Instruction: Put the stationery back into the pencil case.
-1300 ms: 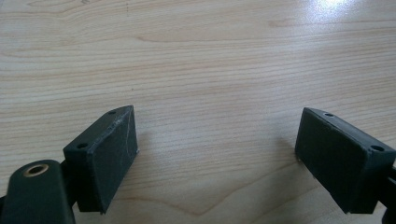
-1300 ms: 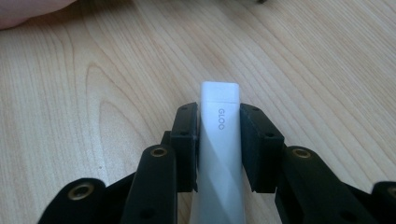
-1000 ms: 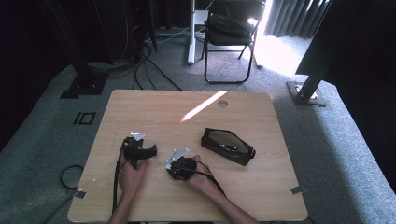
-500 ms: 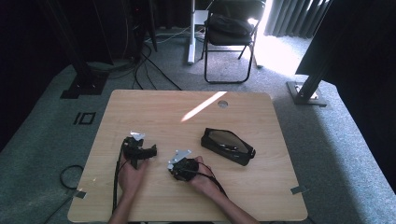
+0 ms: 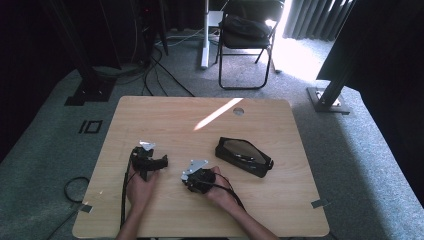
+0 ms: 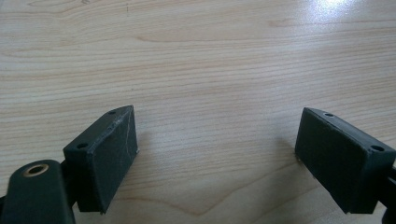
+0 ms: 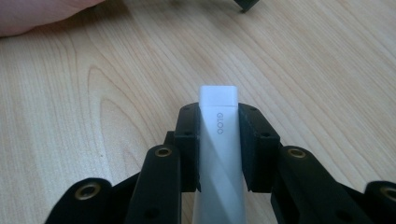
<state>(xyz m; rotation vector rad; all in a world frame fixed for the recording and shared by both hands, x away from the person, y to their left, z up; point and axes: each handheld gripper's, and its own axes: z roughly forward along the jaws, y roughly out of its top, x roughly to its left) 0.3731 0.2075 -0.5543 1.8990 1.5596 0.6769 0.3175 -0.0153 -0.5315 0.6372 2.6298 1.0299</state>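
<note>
A: What has moved since the earlier frame?

B: Hardly anything. In the high view both hands sit where they were, low in the frame and left of centre on the wooden surface, and the black case lies in the same spot right of centre.

A: What is the right hand-held gripper doing?

B: It is clenched on a white glue stick. In the right gripper view the stick runs up the middle of the frame between the two black jaws, both pads pressed against its sides, with its squared end poking out just past the tips. The word GLOO is printed on it.

A: And where is that in the high view?

B: Bottom centre, just left of the case, where the right hand-held gripper rests low over the surface. The stick itself is too small to make out there.

A: The left hand-held gripper?

B: Released. In the left gripper view its jaws stand far apart at the lower left and lower right corners, with bare wood grain between them. In the high view the left hand-held gripper sits lower left of centre, near the right one but apart from it.
</note>
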